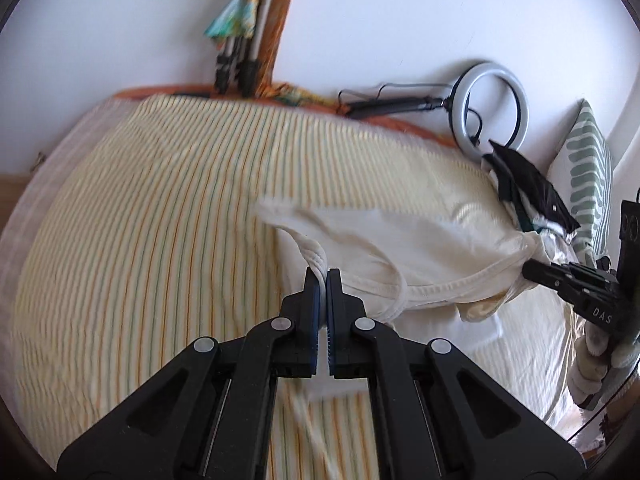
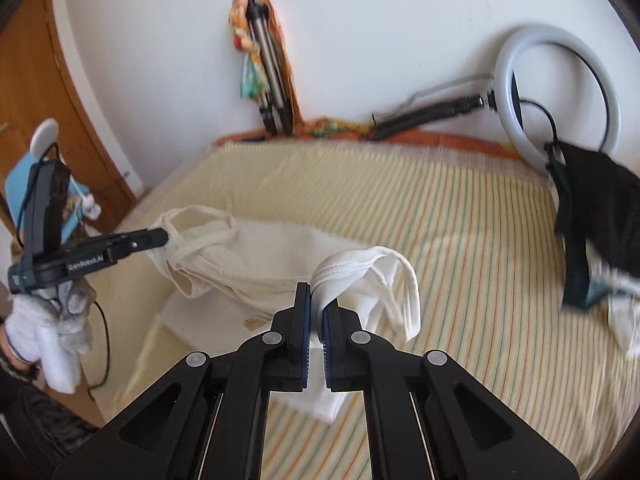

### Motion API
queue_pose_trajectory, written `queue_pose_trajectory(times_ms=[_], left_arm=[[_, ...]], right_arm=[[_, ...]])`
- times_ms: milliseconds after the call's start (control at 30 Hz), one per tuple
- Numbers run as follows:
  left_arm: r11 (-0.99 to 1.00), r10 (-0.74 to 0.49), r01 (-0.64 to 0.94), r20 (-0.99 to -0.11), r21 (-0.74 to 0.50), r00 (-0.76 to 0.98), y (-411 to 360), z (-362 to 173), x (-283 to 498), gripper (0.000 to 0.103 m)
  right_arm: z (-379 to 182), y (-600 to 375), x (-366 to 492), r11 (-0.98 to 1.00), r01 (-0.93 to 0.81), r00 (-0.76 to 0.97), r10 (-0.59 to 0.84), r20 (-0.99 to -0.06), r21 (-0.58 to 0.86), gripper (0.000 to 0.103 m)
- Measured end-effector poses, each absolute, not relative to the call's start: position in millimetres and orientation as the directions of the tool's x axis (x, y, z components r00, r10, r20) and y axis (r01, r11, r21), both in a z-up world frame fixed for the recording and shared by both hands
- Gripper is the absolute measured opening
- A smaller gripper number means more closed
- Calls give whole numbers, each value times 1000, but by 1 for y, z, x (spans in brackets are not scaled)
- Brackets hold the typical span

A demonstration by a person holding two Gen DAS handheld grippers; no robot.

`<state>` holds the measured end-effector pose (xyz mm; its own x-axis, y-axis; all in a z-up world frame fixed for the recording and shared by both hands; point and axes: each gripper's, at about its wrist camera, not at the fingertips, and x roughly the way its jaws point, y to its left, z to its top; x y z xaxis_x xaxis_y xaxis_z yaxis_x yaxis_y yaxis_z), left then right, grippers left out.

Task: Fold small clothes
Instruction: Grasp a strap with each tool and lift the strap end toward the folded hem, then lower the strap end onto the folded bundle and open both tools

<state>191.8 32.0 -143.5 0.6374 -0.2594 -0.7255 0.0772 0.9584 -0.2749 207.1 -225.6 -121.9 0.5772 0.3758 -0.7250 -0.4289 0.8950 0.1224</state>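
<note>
A small cream-white tank top [image 1: 400, 256] hangs stretched between my two grippers above the striped bed. My left gripper [image 1: 323, 280] is shut on one shoulder strap; it shows at the left of the right wrist view [image 2: 160, 238]. My right gripper [image 2: 316, 298] is shut on the other strap [image 2: 352, 268]; it shows at the right of the left wrist view [image 1: 532, 270]. The top [image 2: 256, 256] sags between them, its lower part resting on the bed.
The bed has a yellow striped sheet [image 1: 160, 208]. A pile of dark and white clothes [image 2: 592, 232] lies at the far right near a ring light [image 2: 556, 96]. A tripod [image 2: 272, 80] leans on the wall. A green-patterned pillow [image 1: 588, 168] stands right.
</note>
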Motion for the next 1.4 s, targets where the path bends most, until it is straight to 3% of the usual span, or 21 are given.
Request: queue_pose_trajectory(times_ms=[200, 300, 367, 533, 700, 1033, 1400], left_arm=[[963, -247, 60, -771, -263, 587, 34, -163, 165, 1], [970, -241, 98, -799, -225, 551, 33, -160, 151, 3], [970, -242, 127, -807, -206, 539, 34, -153, 139, 6], [966, -259, 174, -766, -193, 589, 39, -119, 118, 6], [964, -265, 173, -728, -200, 632, 32, -101, 144, 6], [968, -234, 197, -844, -155, 482, 8, -146, 224, 6], [954, -225, 279, -884, -114, 410, 23, -174, 134, 6]], right_arm=[[-139, -229, 181, 908, -412, 564, 321, -761, 77, 4], [-144, -234, 169, 912, -401, 496, 292, -818, 82, 15], [-141, -239, 161, 920, -385, 481, 269, -834, 75, 16], [-103, -236, 141, 885, -454, 522, 356, -775, 101, 16], [-103, -217, 163, 894, -429, 535, 369, -761, 132, 16], [-142, -204, 203, 920, -367, 475, 314, -822, 139, 16], [-166, -215, 174, 905, -416, 413, 278, -867, 92, 16]])
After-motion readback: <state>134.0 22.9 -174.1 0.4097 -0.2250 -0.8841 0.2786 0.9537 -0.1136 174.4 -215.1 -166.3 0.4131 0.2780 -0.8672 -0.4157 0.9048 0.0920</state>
